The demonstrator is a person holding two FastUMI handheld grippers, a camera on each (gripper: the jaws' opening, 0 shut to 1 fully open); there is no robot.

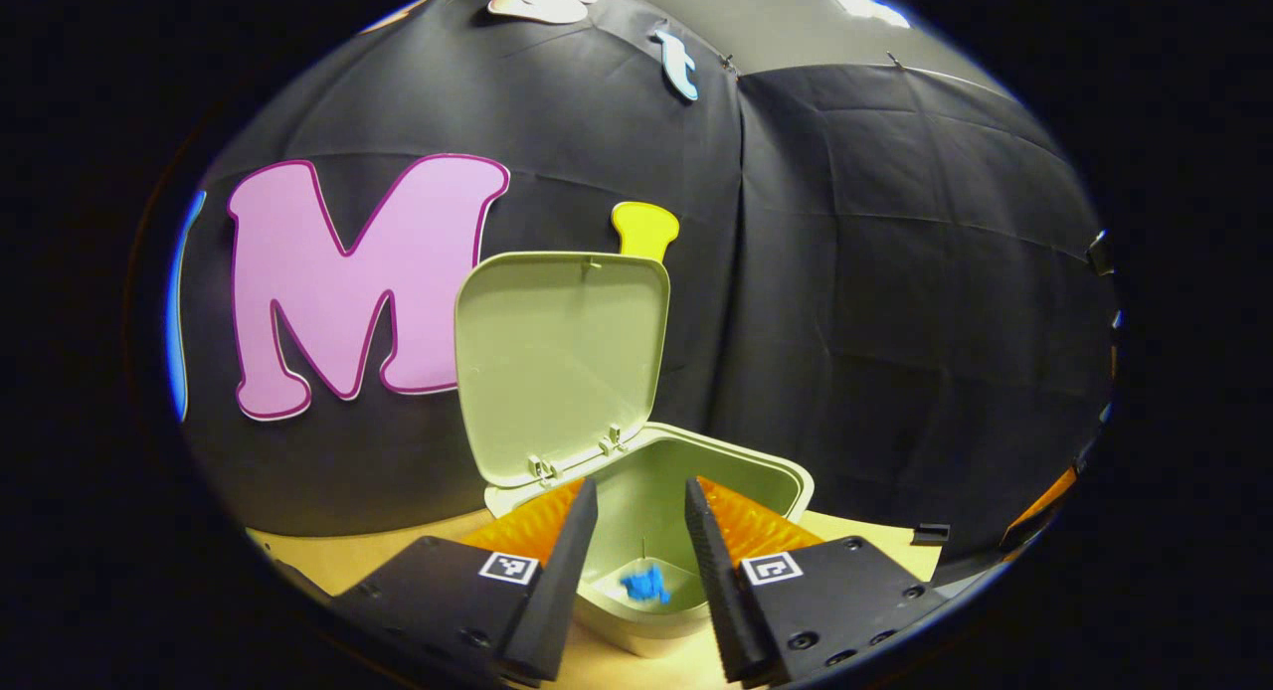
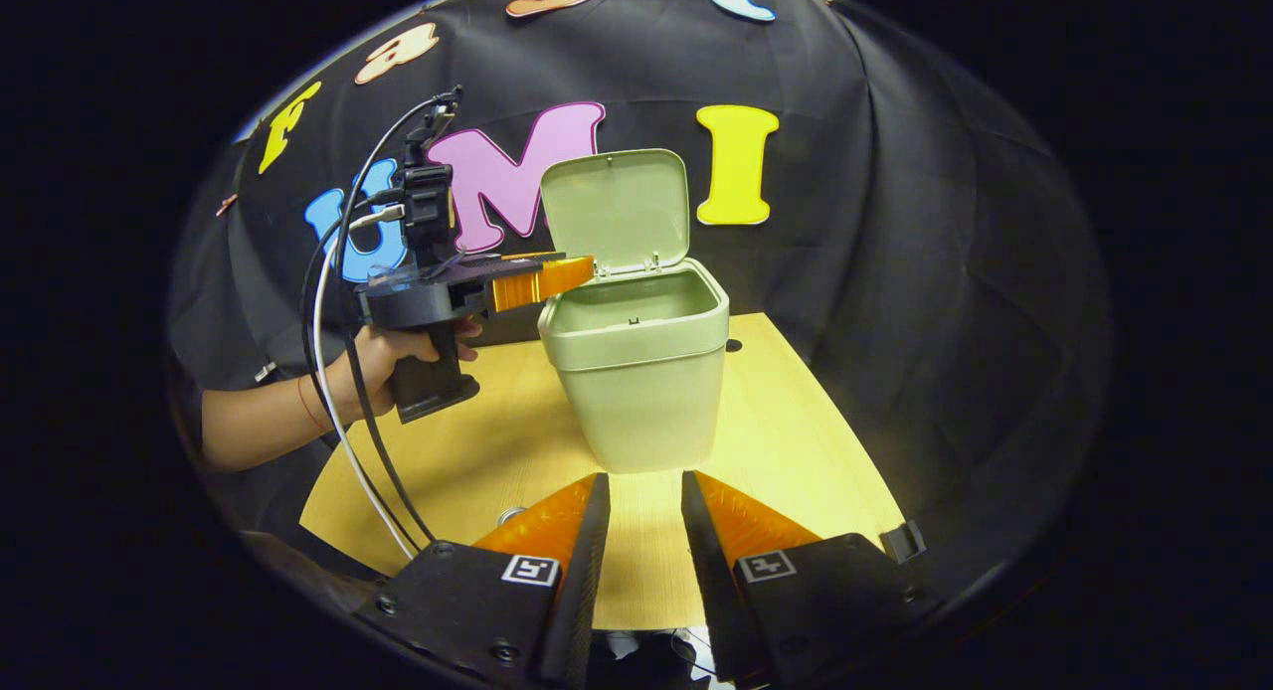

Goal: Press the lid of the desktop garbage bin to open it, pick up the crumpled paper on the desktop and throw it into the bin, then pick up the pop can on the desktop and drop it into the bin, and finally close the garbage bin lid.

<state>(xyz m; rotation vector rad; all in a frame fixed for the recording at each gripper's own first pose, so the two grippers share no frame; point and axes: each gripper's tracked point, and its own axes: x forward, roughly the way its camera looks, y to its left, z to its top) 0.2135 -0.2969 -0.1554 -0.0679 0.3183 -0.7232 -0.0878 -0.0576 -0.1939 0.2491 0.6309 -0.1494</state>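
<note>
Two grippers, both with fingers apart and empty. The left gripper [image 1: 641, 561] hangs just above the garbage bin [image 2: 636, 372], tips over the rim, a pose suited to dropping in waste; between its fingers, on the bin floor, lies a small blue crumpled piece [image 1: 646, 586], probably the paper. The right gripper [image 2: 644, 541] waits nearer the table's [image 2: 796, 441] front edge, the bin ahead of its tips. Beyond, the pale green lid [image 2: 617, 208] stands upright on rear hinges, leaving the mouth clear. A round metallic object [image 2: 511, 516], perhaps the pop can, sits beside the right gripper's left finger.
</note>
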